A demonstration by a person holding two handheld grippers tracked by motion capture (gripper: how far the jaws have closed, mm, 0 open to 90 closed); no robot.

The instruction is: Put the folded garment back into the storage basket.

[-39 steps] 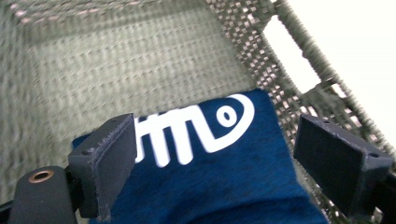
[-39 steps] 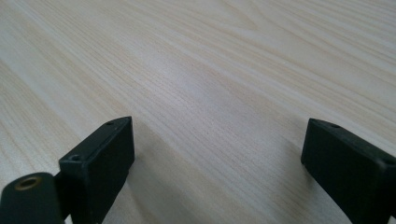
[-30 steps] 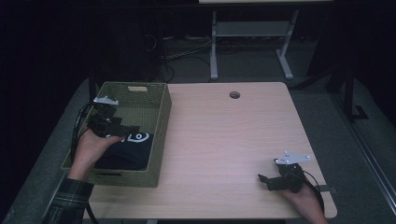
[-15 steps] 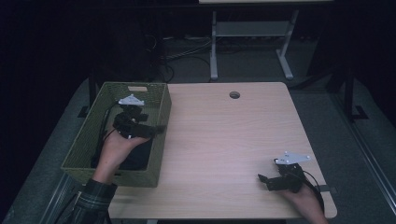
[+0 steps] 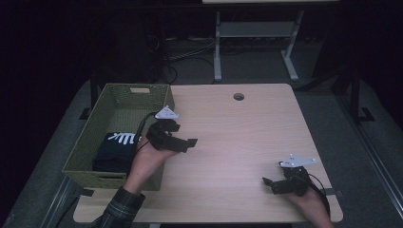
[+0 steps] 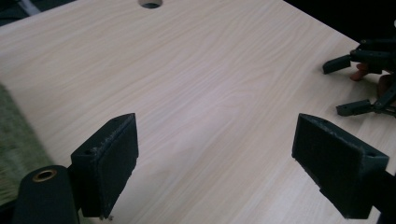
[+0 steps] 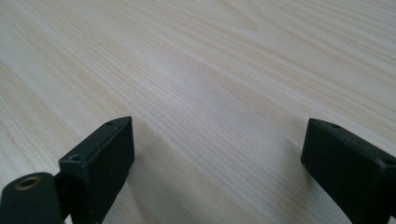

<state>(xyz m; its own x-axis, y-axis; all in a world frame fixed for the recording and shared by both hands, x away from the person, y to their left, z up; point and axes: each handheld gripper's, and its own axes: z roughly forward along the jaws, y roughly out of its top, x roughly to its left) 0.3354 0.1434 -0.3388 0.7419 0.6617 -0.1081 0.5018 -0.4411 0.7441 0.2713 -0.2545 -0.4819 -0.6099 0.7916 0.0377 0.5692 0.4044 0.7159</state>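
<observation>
Inside the green woven basket (image 5: 90,156), dark folded cloth (image 5: 114,151); white print.

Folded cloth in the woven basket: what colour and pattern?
Dark cloth with a white print, clearest in the high view.

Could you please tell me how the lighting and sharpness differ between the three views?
High view: dim overall, the floor around the pale wooden table nearly black, the dark folded cloth with white print in the green woven basket hard to read. Left gripper view: bright, grain sharp, green basket edge blurred. Right gripper view: soft glare patch on the wood, near jaws slightly soft.
</observation>
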